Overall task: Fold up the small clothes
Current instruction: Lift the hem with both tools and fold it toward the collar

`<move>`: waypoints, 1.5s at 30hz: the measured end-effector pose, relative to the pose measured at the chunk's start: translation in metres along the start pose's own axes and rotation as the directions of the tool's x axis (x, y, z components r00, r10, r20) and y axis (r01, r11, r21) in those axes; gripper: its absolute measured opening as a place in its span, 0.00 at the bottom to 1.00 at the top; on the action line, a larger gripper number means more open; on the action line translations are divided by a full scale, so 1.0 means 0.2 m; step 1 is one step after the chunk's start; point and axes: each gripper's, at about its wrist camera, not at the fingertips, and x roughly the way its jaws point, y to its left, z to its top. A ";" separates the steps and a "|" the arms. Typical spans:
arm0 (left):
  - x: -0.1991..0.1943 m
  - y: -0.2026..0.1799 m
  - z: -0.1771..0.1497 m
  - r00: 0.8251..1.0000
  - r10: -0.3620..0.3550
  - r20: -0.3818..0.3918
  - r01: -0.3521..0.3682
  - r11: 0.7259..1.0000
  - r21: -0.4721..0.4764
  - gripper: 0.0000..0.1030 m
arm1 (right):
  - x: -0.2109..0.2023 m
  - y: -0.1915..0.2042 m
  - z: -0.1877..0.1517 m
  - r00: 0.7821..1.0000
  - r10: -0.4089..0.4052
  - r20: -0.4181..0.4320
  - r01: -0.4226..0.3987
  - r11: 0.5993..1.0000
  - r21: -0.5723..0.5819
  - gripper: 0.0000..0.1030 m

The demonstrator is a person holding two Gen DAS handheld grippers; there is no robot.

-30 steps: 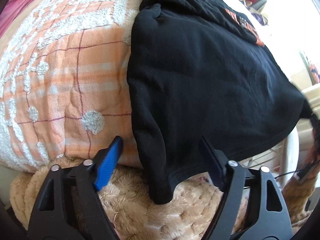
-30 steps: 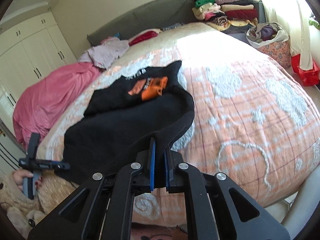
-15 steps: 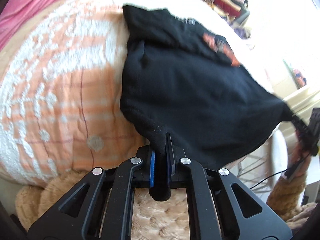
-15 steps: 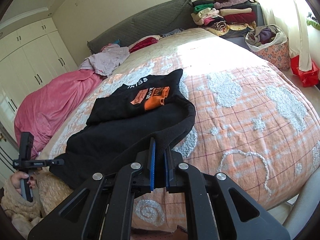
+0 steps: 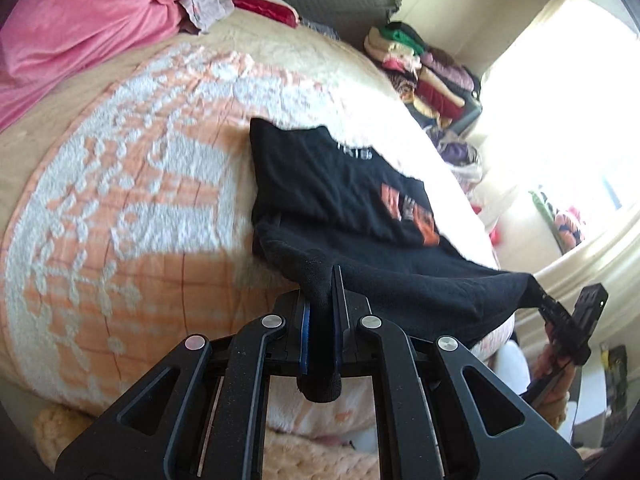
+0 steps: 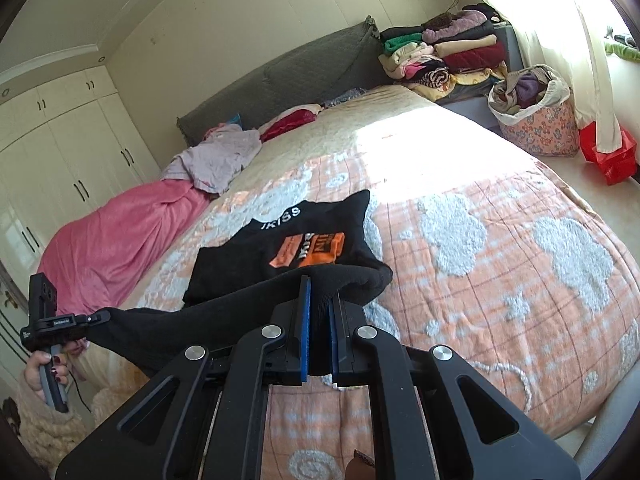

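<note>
Both grippers are clamped on the near hem of a black garment point(image 6: 288, 256), one at each lower corner. The left gripper point(image 5: 320, 320) has its jaws closed on a bunched fold of the dark fabric, a stub of which protrudes below the blue pads; the jaws had just been closing within the past second, with cloth between them. The right gripper point(image 6: 318, 332) is likewise closed on a thick fold of the same hem. The hem hangs taut between the two tools, raised clear of the bed edge, while the upper part of the garment lies flat on the orange-and-white quilt point(image 6: 500, 264), its orange print and white lettering facing up. In the right wrist view the left hand point(image 6: 44, 372) grips its tool's handle at the lower left, nails painted dark, with a fluffy cream sleeve point(image 6: 40, 420) below it. A pink blanket point(image 6: 120, 240) lies along the far side of the bed, beside a grey headboard point(image 6: 280, 80). Stacked folded clothes point(image 6: 448, 52) and a floral basket point(image 6: 540, 124) stand near the window.
</note>
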 end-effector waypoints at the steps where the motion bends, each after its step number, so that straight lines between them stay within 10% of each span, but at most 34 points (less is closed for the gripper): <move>1: 0.00 0.00 0.02 1.000 -0.004 0.012 0.004 1.000 -0.004 0.03 | 0.01 0.01 0.03 1.000 0.004 0.012 -0.004 1.000 -0.002 0.06; 39: 0.57 0.11 0.52 0.980 0.174 0.100 -0.163 0.980 -0.112 0.03 | 0.92 -0.08 0.53 0.987 -0.151 -0.059 0.151 0.989 -0.002 0.07; 43: 0.63 0.13 0.52 0.975 0.196 0.105 -0.186 0.977 -0.103 0.06 | 1.01 -0.11 0.51 0.979 -0.185 -0.081 0.185 0.983 -0.004 0.07; 45: 0.63 0.14 0.51 0.969 0.217 0.119 -0.204 0.972 -0.113 0.31 | 1.05 -0.13 0.50 0.973 -0.212 -0.091 0.213 0.977 -0.003 0.29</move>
